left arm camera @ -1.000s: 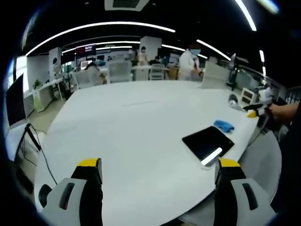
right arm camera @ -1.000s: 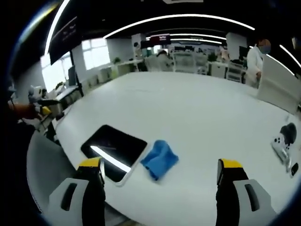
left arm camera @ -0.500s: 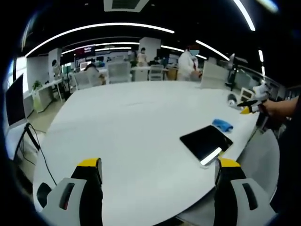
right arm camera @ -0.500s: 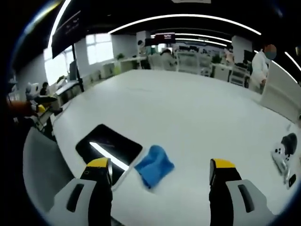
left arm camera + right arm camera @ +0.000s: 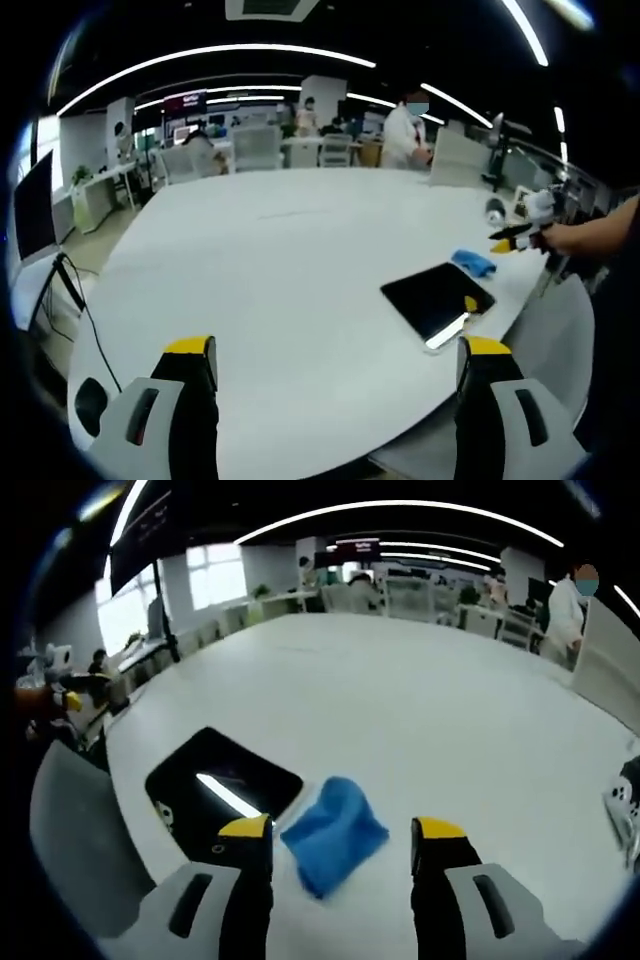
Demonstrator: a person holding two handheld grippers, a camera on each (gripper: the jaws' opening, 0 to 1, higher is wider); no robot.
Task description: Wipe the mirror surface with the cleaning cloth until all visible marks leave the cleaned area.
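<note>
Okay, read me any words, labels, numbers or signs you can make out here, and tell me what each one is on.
None can be read.
Hanging sign far across the office: lit patches, lettering too blurred.
Dark panel overhead: pale marks, too small to read.
Mirror, blue cloth and white table: no print visible.

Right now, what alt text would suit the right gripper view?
The right tool, jaws open, hangs just above a crumpled blue cleaning cloth on a white table. A dark rectangular mirror lies flat beside the cloth, reflecting a ceiling light.
</note>
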